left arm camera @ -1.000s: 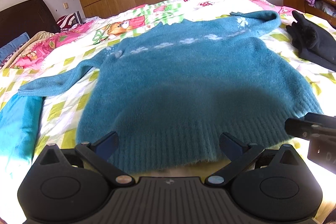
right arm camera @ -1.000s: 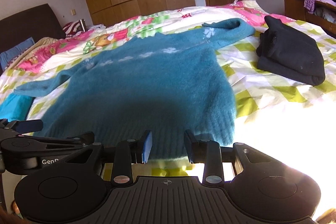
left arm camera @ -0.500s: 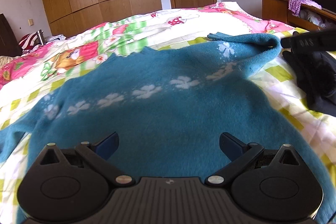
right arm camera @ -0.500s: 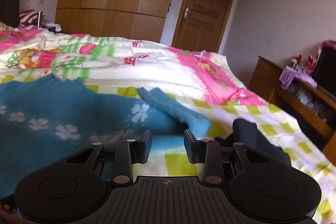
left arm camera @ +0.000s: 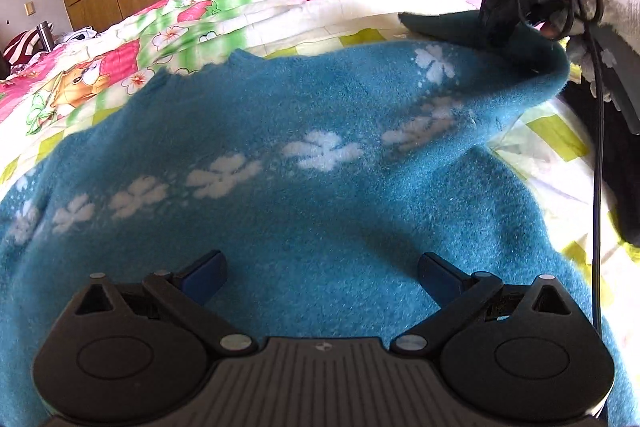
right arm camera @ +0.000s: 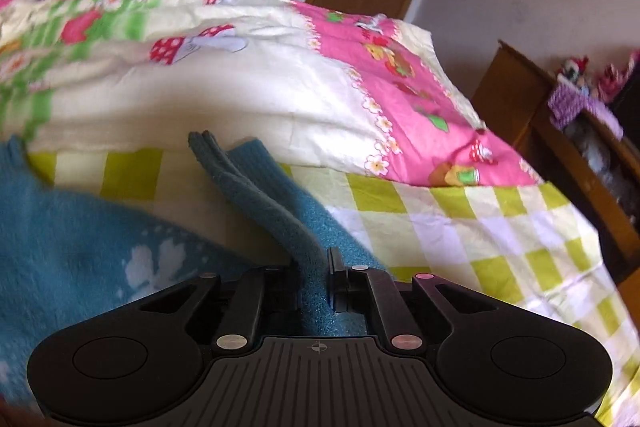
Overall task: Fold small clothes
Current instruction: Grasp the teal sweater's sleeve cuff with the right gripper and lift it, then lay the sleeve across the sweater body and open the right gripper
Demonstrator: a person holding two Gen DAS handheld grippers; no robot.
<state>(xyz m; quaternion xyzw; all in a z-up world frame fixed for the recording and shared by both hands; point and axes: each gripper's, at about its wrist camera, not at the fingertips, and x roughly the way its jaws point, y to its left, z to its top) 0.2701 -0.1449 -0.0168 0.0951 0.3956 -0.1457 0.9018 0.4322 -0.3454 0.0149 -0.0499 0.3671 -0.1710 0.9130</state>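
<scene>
A fuzzy teal sweater (left arm camera: pixel 304 187) with a row of white flowers lies spread on the bed. My left gripper (left arm camera: pixel 320 269) hovers open over its chest, nothing between the fingers. The sweater's right sleeve (right arm camera: pixel 280 211) is pinched between the fingers of my right gripper (right arm camera: pixel 314 267), which is shut on it. In the left wrist view that sleeve (left arm camera: pixel 528 67) is lifted off the bed at the upper right, under the right gripper (left arm camera: pixel 504 27) and a hand in a white glove.
The bed carries a colourful cartoon quilt (right arm camera: pixel 280 75) over a green-checked sheet (right arm camera: pixel 460 227). A dark folded garment (left arm camera: pixel 616 163) lies at the right edge. A wooden cabinet (right arm camera: pixel 560 155) stands right of the bed; wardrobe and door behind.
Both grippers moved forward from the hem up the sweater. The right gripper reached the right sleeve, closed on it and lifted it; the left stayed open.
</scene>
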